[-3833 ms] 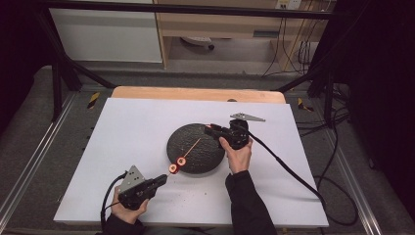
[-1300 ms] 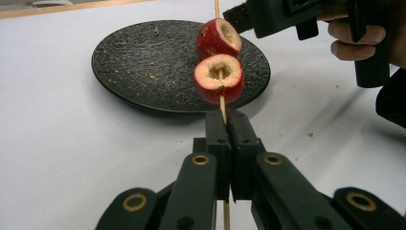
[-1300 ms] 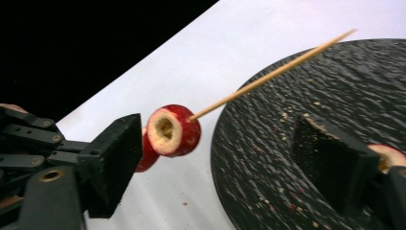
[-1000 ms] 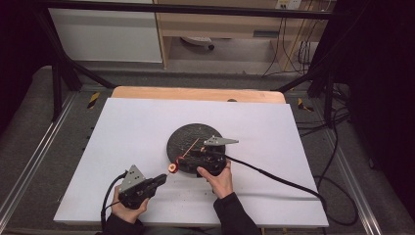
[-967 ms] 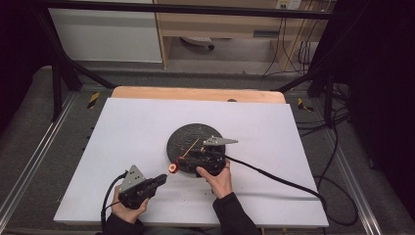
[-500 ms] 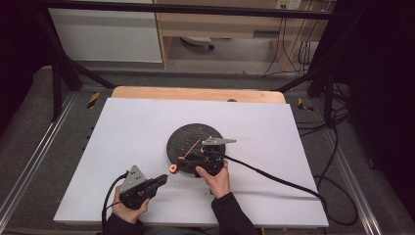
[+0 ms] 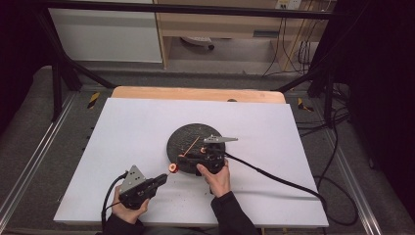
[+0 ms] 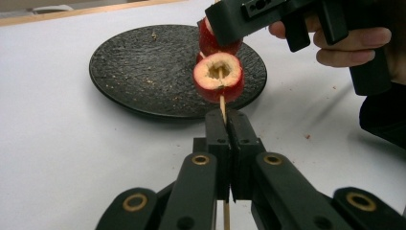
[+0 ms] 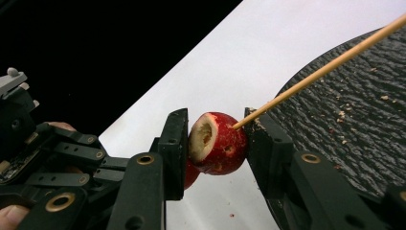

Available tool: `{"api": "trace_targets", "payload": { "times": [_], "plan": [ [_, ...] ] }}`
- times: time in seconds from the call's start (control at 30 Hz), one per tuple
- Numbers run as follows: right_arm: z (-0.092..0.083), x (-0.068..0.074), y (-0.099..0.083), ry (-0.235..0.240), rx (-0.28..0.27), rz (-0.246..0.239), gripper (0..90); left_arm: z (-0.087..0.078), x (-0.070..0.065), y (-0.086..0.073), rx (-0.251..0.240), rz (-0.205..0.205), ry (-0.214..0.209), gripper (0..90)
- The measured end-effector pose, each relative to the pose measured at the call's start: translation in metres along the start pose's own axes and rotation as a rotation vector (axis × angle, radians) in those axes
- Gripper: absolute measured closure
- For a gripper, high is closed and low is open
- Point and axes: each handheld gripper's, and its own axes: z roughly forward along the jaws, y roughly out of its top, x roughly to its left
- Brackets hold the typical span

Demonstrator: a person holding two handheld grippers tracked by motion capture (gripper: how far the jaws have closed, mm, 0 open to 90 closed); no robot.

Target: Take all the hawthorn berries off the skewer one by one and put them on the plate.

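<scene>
Black claws [image 8: 229,143], brass-ringed pivots, dark sleeves [image 7: 230,215]

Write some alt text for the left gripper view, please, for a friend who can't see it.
A gripper's two black jaws are shut on a thin wooden skewer threaded through a hollowed red fruit piece. Beyond it, a second hand-held gripper reaches a second red piece over a dark round plate on a white table.

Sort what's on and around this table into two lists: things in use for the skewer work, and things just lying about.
In use:
- wooden skewer, clamped in the left gripper
- two red fruit pieces on it, near one, far one between the right gripper jaws
- black plate

Lying about:
- crumbs on the white table
- cables on the floor
</scene>
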Motion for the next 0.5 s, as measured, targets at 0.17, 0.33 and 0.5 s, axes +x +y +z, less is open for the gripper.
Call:
{"api": "trace_targets", "payload": {
  "times": [0.17, 0.33, 0.5],
  "plan": [
    [-0.003, 0.000, 0.004, -0.030, -0.017, 0.005, 63.0, -0.001, 0.000, 0.000, -0.004, 0.006, 0.006, 88.5],
    [-0.010, -0.001, 0.014, -0.056, -0.033, 0.006, 63.1, -0.003, 0.000, 0.001, -0.014, 0.005, 0.005, 88.5],
    [-0.014, -0.004, 0.021, -0.071, -0.040, 0.004, 63.2, -0.003, 0.000, 0.001, -0.020, 0.006, 0.007, 88.5]
  ]
}}
